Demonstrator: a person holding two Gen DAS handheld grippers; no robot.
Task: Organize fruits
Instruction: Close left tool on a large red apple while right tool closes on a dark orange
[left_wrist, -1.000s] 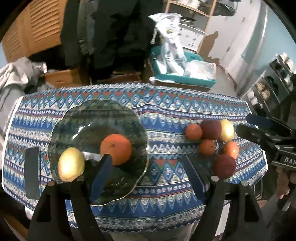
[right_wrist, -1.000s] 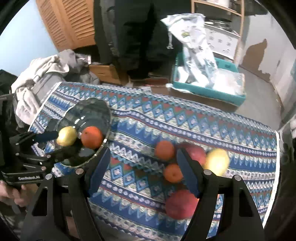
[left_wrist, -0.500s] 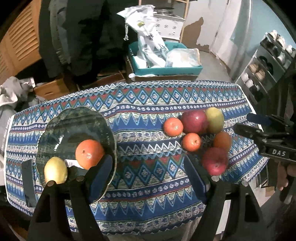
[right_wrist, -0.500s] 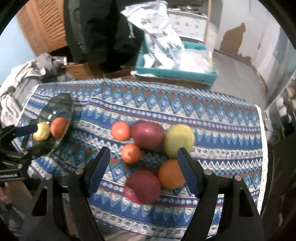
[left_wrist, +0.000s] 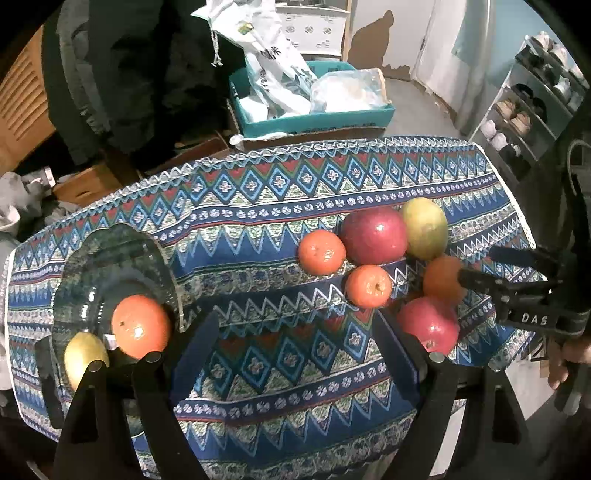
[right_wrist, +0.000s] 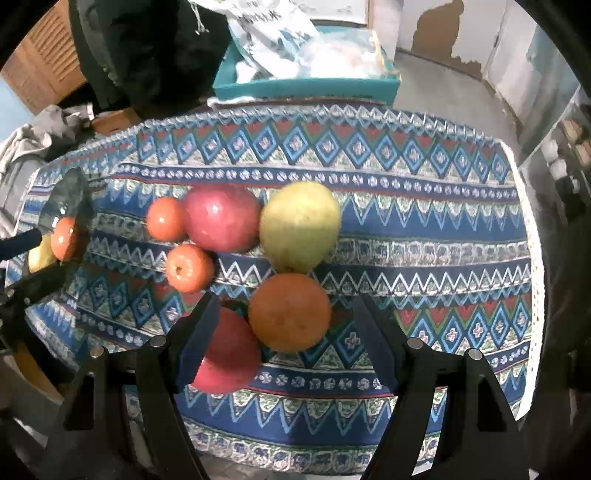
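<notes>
Fruits: you had six of them in a loose group on the right part of the worktop (left_wrist: 258, 206), which carried a patterned blue cloth.
Back row: a small orange fruit (left_wrist: 322, 252), a dark red apple (left_wrist: 373, 235) and a yellow-green fruit (left_wrist: 424, 228) lay side by side, each touching its neighbour.
Front row: a second small orange fruit (left_wrist: 368, 286), a big orange (right_wrist: 290, 312) and a second red apple (left_wrist: 428, 325) lay nearer to you.
Glass plate (left_wrist: 110, 258): it stood on the left part of the cloth, well apart from the group, and it held an orange (left_wrist: 140, 326) and a yellow fruit (left_wrist: 85, 357) just beside each other.
Left tool (left_wrist: 291, 358): your jaws were opening and stood wide; only cloth was between them, and nothing was held. It hung between the plate and the group.
Right tool (right_wrist: 286, 343): your jaws stood apart around the big orange, one finger (right_wrist: 197, 341) in front of the second red apple. The pads did not press on the fruit.
Your hand (left_wrist: 567, 360): it held the right tool at the right edge of the left view.
Behind the worktop: a teal box (right_wrist: 306, 86) with plastic bags stood on the floor.
</notes>
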